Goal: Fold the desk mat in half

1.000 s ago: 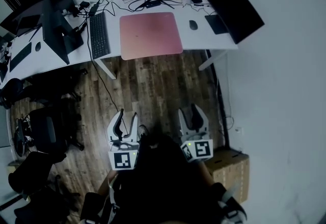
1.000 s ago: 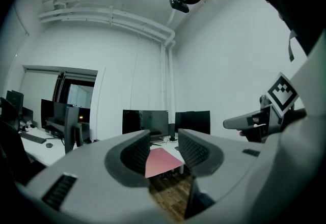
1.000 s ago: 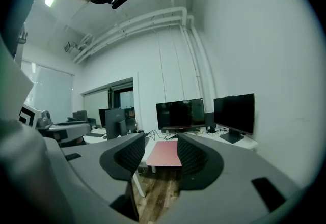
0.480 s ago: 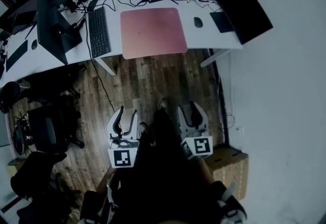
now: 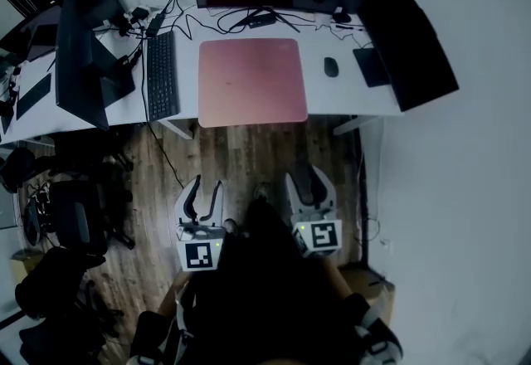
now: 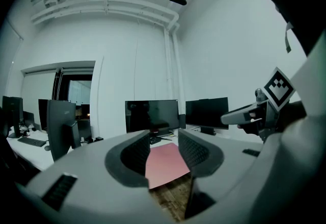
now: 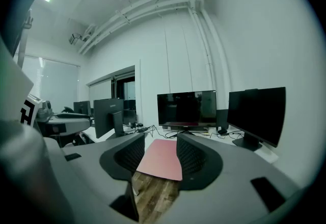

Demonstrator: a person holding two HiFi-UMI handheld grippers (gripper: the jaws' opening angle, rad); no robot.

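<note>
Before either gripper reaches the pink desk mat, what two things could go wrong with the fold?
1. The desk mat lies close between the keyboard and the mouse; a lifted corner might sweep into either.
2. Cables lie just behind its far edge, so a fold carried that way could snag them.
The left gripper and right gripper are both open, short of the desk.

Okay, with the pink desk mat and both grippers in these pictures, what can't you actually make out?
Desk mat sides: both gripper views, hidden behind the jaws.
Mat's thickness: head view, too small.
Cables behind it: head view, too small to trace.
Floor between left gripper and right gripper: head view, covered by the person.
</note>
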